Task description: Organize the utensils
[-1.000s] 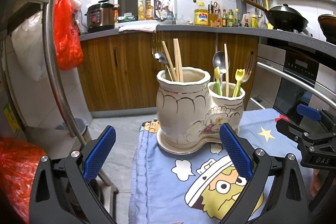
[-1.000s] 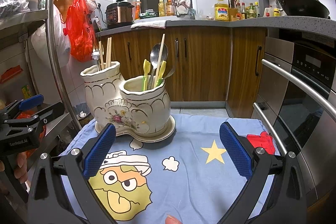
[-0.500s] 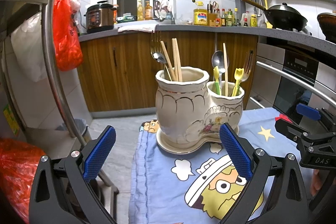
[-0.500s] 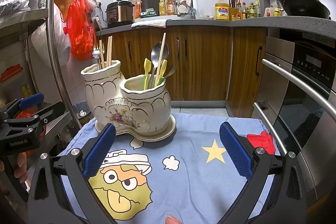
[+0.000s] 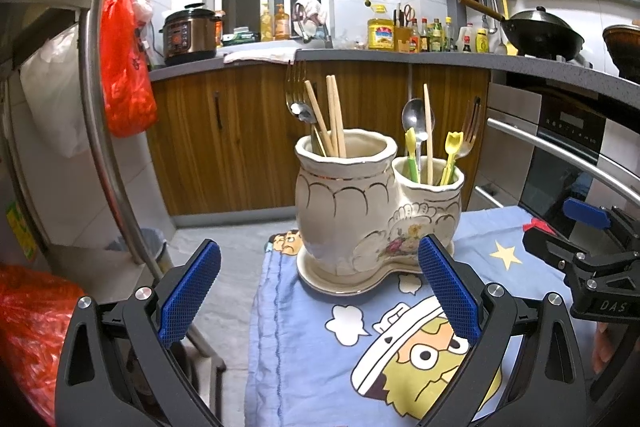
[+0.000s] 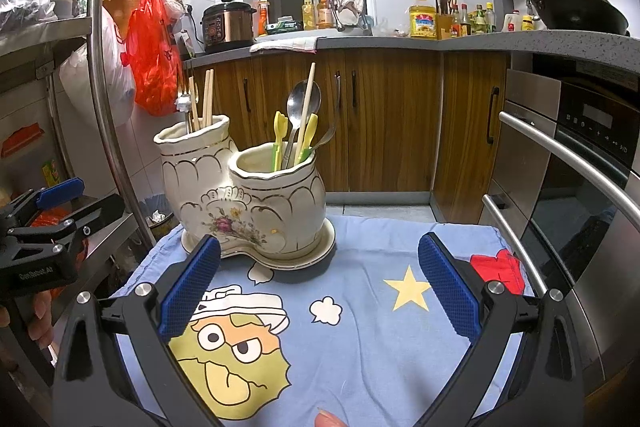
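We seeing almost no change since second ago: both grippers, left and right, staying apart, empty. Utensils sitting in holder at 11 o'clock; sorting stage unclear.

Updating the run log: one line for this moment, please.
left hand-held gripper: open, empty | right hand-held gripper: open, empty | ceramic utensil holder: on cloth, ungrasped

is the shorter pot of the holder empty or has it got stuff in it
Not empty. The shorter pot holds a metal spoon, a single chopstick, yellow-green plastic utensils and a fork, all standing upright.
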Available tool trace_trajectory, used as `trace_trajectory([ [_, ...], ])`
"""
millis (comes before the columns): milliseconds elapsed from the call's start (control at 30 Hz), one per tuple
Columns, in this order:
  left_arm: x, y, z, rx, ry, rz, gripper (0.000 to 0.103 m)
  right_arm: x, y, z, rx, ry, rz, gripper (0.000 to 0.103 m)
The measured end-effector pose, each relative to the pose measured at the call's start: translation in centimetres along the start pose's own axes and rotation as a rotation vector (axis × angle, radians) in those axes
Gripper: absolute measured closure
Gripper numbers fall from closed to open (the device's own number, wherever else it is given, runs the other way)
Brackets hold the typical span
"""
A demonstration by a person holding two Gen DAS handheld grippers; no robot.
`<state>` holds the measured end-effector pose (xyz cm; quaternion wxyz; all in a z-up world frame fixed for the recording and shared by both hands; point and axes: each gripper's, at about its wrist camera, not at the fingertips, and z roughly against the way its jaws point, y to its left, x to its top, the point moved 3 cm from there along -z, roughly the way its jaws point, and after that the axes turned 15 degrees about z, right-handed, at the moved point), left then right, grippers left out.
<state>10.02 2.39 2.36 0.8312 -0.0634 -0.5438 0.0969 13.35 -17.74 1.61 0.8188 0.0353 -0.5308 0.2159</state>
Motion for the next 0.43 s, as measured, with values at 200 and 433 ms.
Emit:
trace_trajectory([
  [200,-0.13,-0.07,-0.09,-0.016,-0.001,-0.02,0.005,-0.07,0.01,0.04,0.0,0.0,-0.001,0.005],
  [433,-0.16,0.53,-0.82,-0.011,0.039,-0.003,0.005,-0.11,-0.01,0.08,0.0,0.0,-0.002,0.005],
])
